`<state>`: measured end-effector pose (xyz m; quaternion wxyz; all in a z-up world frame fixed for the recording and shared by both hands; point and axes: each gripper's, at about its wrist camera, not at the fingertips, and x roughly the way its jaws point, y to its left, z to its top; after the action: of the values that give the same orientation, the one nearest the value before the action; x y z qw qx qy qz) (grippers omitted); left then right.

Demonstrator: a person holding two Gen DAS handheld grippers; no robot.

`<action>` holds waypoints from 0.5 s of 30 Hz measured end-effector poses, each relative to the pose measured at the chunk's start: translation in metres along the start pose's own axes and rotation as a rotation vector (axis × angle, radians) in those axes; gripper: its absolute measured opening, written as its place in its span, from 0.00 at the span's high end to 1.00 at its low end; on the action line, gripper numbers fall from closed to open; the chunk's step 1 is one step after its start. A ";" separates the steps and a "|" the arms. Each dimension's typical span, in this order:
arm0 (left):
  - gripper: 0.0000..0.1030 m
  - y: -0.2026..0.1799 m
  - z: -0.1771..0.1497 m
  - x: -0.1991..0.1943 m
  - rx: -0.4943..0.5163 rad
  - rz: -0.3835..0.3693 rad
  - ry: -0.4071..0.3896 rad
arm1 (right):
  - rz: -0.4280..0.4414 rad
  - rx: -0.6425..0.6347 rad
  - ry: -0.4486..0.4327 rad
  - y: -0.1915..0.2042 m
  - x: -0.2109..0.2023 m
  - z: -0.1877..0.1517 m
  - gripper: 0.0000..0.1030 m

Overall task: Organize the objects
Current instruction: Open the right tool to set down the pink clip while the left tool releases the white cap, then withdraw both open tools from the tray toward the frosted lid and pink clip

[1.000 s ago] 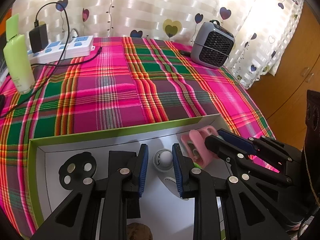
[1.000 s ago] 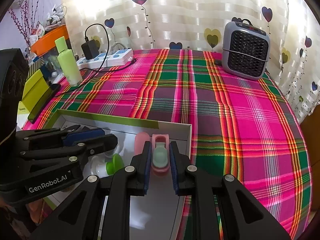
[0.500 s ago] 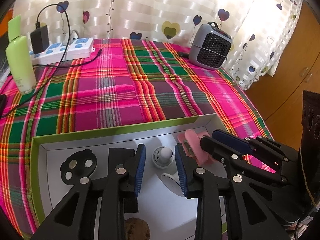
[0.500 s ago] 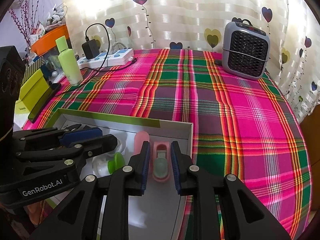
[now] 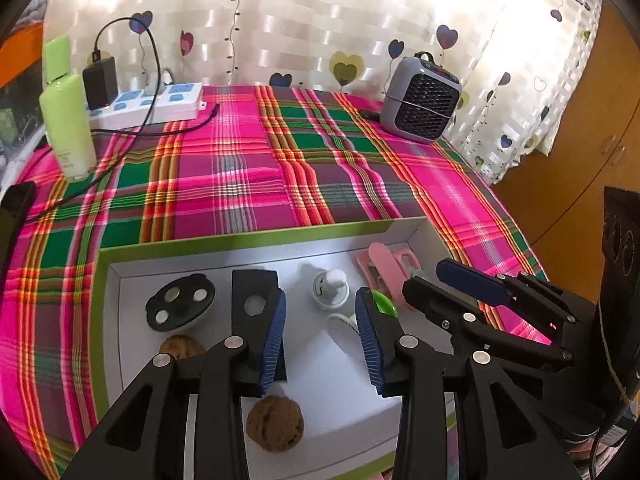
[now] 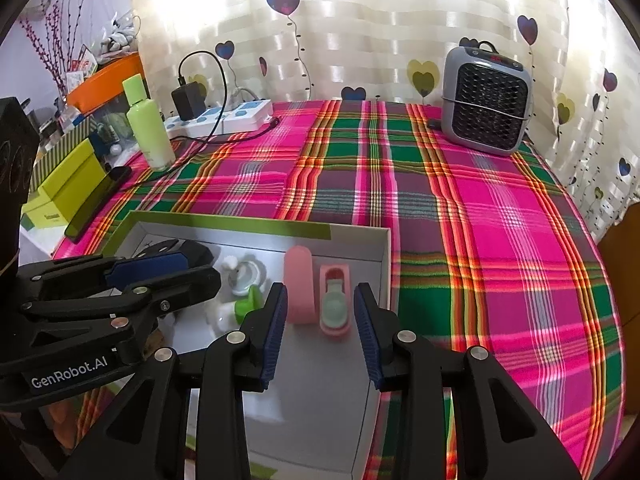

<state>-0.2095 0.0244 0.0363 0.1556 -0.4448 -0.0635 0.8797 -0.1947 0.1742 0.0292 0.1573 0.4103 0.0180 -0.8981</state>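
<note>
At the far left, a green bottle point(image 5: 66, 128) and a power strip point(image 5: 154, 106) are seen on the plaid cloth point(image 5: 248, 168). Nearer, an open box point(image 5: 248, 240) with a green rim is set on the cloth. In its left part a black disc point(image 5: 180, 306) and a black block point(image 5: 255, 286) are laid, with one walnut point(image 5: 182, 347) beside the disc and another walnut point(image 5: 275, 428) nearer the camera. The left gripper point(image 5: 320, 336) is held over the box middle; its jaws are apart and opening, with nothing clamped, and a small white figure point(image 5: 331, 289) lies beyond them. Further right, the right gripper point(image 6: 320, 328) is likewise parted and opening; a pink case point(image 6: 335, 300) is seen lying on the box floor between its pads, untouched, in the box's right end beside a pink lid point(image 6: 300, 286). A grey heater point(image 6: 486, 100) is stood at the far right.
</note>
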 end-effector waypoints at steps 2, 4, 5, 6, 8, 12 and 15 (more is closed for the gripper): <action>0.66 -0.001 -0.002 -0.004 0.004 0.001 -0.006 | 0.002 0.005 -0.004 0.001 -0.004 -0.002 0.65; 0.66 -0.003 -0.005 -0.009 0.007 0.007 -0.014 | 0.001 0.009 -0.009 0.002 -0.008 -0.004 0.65; 0.66 -0.004 -0.007 -0.011 0.007 0.008 -0.019 | 0.000 0.011 -0.012 0.002 -0.010 -0.005 0.65; 0.66 -0.004 -0.009 -0.013 0.006 0.008 -0.022 | 0.001 0.014 -0.015 0.003 -0.013 -0.006 0.65; 0.66 -0.005 -0.013 -0.018 0.003 0.009 -0.026 | 0.001 0.016 -0.020 0.004 -0.017 -0.008 0.65; 0.66 -0.006 -0.020 -0.027 0.011 0.026 -0.040 | 0.004 0.017 -0.027 0.007 -0.024 -0.015 0.65; 0.66 -0.005 -0.025 -0.035 0.002 0.029 -0.053 | 0.003 0.016 -0.027 0.010 -0.027 -0.019 0.65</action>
<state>-0.1696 0.0166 0.0493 0.1416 -0.4219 -0.0606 0.8934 -0.1610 0.1753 0.0379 0.1553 0.3995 0.0081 -0.9034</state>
